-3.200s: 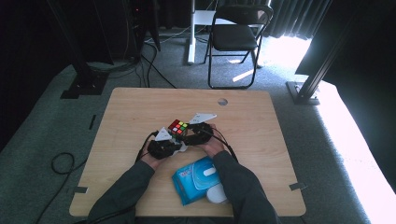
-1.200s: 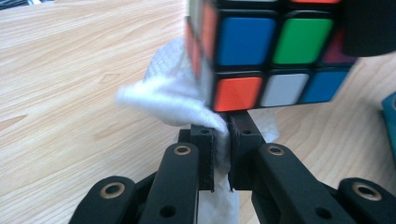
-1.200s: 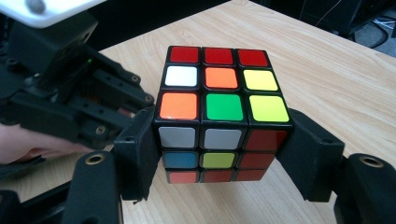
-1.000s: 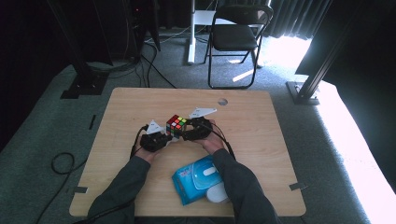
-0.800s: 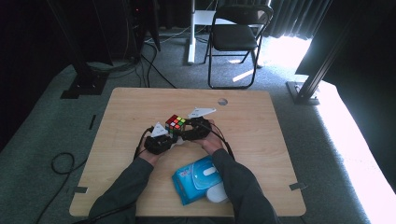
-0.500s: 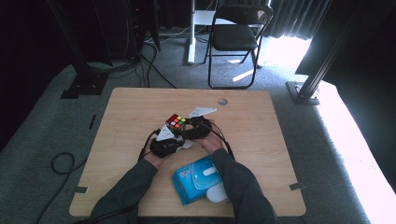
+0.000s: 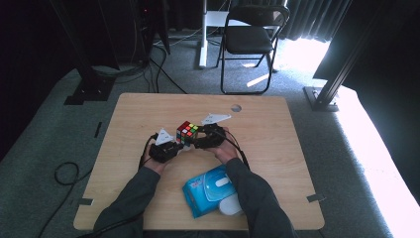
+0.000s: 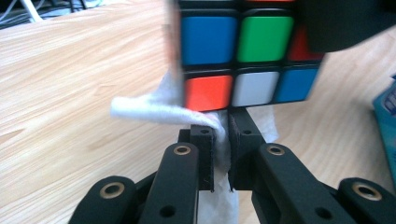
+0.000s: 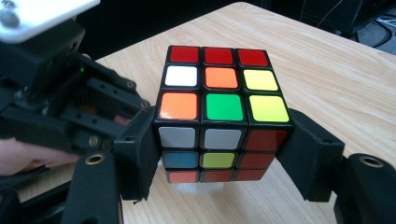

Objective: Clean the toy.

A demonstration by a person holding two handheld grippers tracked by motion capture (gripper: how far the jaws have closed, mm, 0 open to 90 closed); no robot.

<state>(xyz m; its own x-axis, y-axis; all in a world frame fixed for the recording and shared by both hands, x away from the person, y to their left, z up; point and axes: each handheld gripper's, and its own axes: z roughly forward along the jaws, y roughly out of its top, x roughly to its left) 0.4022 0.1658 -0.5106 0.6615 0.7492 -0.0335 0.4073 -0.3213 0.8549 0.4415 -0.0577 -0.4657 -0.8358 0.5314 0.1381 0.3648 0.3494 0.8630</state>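
A blue pack of wipes point(image 7: 210, 191) lies on the worktop point(image 7: 277, 144) near its six o'clock edge, between the person's forearms; a white flap sits on its top, and what is inside cannot be seen. A white rounded thing point(image 7: 230, 207) touches the pack at its five o'clock corner, partly hidden by the right sleeve, too unclear to name.

At the worktop's middle, the puzzle cube point(image 7: 186, 132) is held up between the two claws. The right claw point(image 9: 224, 154) is clamped on the cube, one jaw on each side face. The left claw point(image 8: 220, 140) is pressed together on a white wipe point(image 8: 159, 105), just under the cube's lower edge.

The high view shows the left claw point(image 7: 179, 147) at the cube's seven o'clock and the right claw point(image 7: 197, 140) at its four o'clock, but the wipe there is only a pale speck. The left claw's view brings out the wipe folded against the cube's bottom left corner, with the cube's top cut off. The right claw's view shows the cube's top face whole, with a bit of white beneath it at six o'clock.
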